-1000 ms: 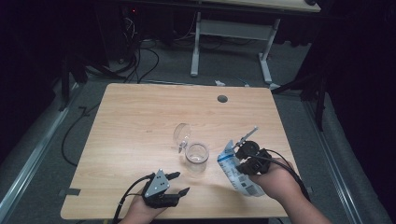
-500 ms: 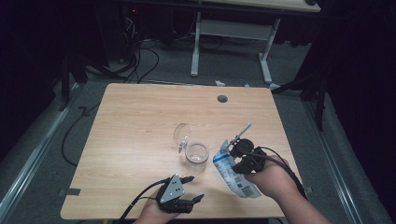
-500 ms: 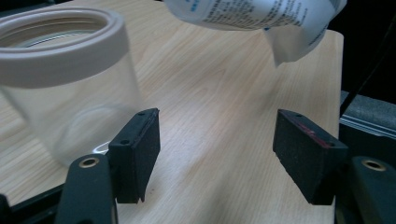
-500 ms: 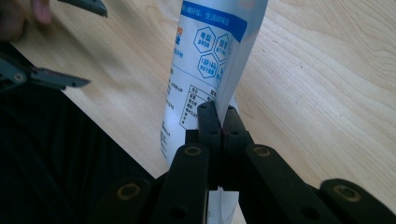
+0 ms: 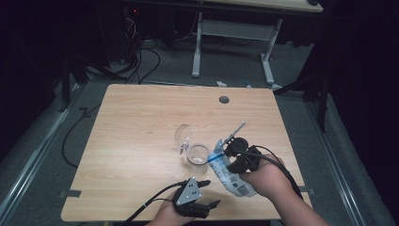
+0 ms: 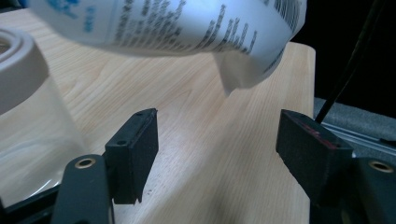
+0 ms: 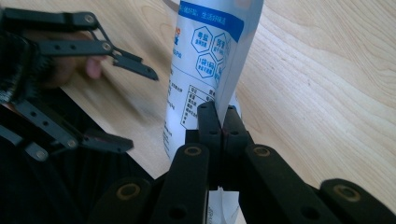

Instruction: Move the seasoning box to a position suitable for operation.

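At the counter's [image 5: 141, 117] near edge the left gripper [image 5: 203, 207], jaws spread and just opening wider, holds nothing. The jar [image 5: 197, 153] stands mid-counter, apparently unfilled. The right gripper [image 7: 219, 122] pinches the salt pouch [image 5: 230, 172], tilted beside the jar; pouring seems still ahead.
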Demonstrator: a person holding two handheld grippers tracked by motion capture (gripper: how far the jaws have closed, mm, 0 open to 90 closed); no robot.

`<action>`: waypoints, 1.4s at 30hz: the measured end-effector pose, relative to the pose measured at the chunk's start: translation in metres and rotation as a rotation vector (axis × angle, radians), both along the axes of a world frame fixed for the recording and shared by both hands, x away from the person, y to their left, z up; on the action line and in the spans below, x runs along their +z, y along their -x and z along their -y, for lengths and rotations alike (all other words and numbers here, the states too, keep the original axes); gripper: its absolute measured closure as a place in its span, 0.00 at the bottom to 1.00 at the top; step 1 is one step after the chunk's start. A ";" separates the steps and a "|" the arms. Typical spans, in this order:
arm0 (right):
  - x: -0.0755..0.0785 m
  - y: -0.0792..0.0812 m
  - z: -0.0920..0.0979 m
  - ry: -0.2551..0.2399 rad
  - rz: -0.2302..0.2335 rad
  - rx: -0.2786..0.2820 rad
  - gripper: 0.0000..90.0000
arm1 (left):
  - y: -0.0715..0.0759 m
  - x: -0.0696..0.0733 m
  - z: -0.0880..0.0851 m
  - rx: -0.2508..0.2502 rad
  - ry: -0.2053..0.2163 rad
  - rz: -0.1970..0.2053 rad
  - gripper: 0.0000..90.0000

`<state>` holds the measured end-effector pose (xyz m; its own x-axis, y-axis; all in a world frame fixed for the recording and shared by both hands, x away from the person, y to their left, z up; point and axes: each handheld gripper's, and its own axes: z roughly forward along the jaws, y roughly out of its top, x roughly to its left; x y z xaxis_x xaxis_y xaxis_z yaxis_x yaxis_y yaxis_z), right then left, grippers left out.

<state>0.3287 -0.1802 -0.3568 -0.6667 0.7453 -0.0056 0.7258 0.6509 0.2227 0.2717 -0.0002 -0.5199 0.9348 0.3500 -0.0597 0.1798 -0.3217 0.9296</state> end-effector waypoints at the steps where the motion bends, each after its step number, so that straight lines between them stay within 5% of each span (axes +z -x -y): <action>1: 0.000 0.000 -0.002 -0.002 0.000 0.002 1.00 | 0.000 0.000 0.001 0.000 -0.003 0.005 0.34; 21: 0.009 0.001 -0.039 -0.014 0.014 0.063 1.00 | 0.001 0.006 0.001 0.035 0.003 0.041 0.32; 30: 0.009 -0.001 -0.050 -0.025 0.010 0.085 1.00 | -0.001 0.002 0.016 0.060 -0.006 0.054 0.29; 42: 0.009 -0.002 -0.042 -0.032 0.016 0.061 1.00 | 0.002 0.004 0.025 0.075 -0.018 0.064 0.55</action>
<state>0.3306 -0.1378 -0.3480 -0.7109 0.7032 0.0066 0.6812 0.6863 0.2548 0.2694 -0.0257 -0.5161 0.9075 0.4199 0.0062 0.1445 -0.3260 0.9343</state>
